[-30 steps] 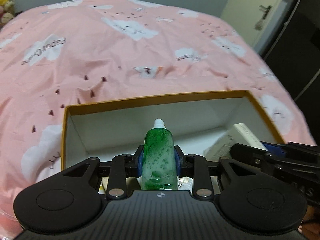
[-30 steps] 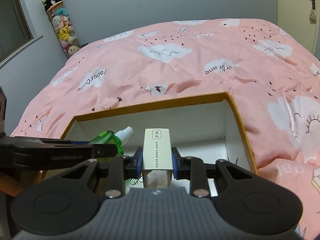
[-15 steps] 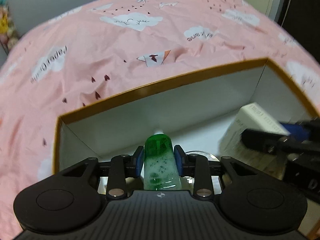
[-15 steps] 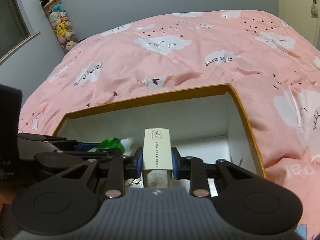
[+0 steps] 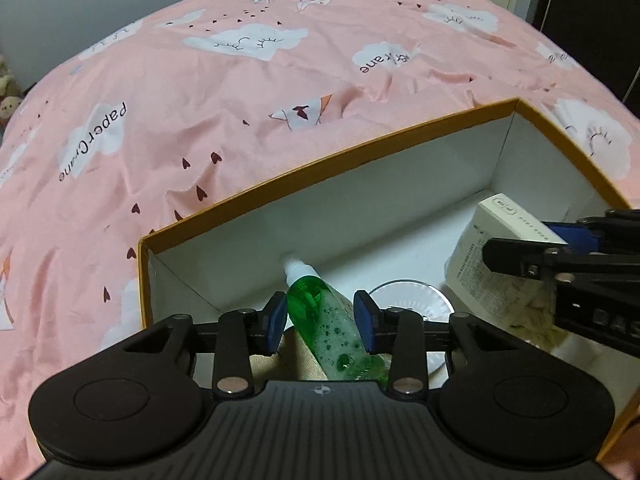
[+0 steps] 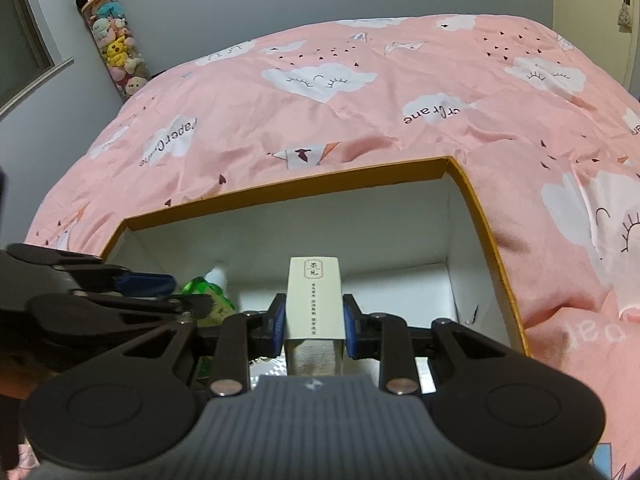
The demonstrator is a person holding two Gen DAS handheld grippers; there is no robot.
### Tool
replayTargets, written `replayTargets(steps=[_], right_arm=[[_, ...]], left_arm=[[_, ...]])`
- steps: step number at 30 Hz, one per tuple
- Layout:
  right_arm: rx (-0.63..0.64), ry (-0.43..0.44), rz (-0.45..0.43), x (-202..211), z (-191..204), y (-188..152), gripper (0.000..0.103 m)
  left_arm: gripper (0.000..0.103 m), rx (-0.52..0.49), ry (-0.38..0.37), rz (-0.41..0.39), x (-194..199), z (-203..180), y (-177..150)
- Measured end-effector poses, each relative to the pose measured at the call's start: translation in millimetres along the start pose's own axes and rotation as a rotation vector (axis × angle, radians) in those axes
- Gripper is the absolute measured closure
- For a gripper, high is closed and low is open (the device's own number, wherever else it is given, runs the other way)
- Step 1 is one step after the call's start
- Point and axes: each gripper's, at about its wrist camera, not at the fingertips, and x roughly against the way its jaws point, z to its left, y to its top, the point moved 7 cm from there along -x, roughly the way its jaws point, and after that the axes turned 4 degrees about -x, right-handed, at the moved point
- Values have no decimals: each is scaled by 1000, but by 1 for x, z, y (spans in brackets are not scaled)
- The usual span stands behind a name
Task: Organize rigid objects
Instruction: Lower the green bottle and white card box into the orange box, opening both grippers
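Observation:
A green liquid bottle (image 5: 316,300) with a white cap lies tilted inside the orange-rimmed white box (image 5: 320,168), its cap towards the far wall. My left gripper (image 5: 321,318) straddles the bottle; its jaws are opening and a gap shows at the left pad. My right gripper (image 6: 314,320) is shut on an upright cream carton (image 6: 314,292) over the right half of the box (image 6: 280,192). In the left wrist view the carton (image 5: 480,264) and the right gripper (image 5: 560,240) show at the right edge. In the right wrist view the bottle (image 6: 208,292) shows beside the left gripper (image 6: 148,288).
The box rests on a pink bedcover (image 5: 240,100) printed with clouds. A round clear dish (image 5: 404,296) lies on the box floor right of the bottle. A tube of plush toys (image 6: 112,40) stands by the grey wall, and a door (image 6: 592,8) is at the right.
The left gripper has dipped into the box and its jaws have spread. The bottle has tipped from upright to leaning left, cap towards the far wall. The right gripper still holds the carton.

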Motion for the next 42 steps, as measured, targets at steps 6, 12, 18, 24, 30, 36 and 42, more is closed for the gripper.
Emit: replayTargets(steps=[6,12,18,24,30,36,42], right_arm=[[-3,-22,6,-3,-1,-1,76],[-4,-18,8,-3,-2,-3,76],[-8,-11,14,-5,-3,-3,76],[-21,-4,23,-5,-5,-3,76],[-23,-55,16,-5,-8,-3,76],[-89,-56,106,-15,-16,-4,76],[-140,-52,203,-23,-23,-10,75]], left_arm=[[49,-99,19,41,-10,-12,-5],[47,-254,75,73,-16,-20,-8],[48,-406,121,73,-16,-32,-11],[50,-399,62,58,-25,-44,-17],[50,-248,9,-41,-5,-23,-9],[50,-185,-38,-79,18,-18,-12],[50,-138,-78,-121,33,-20,-24]])
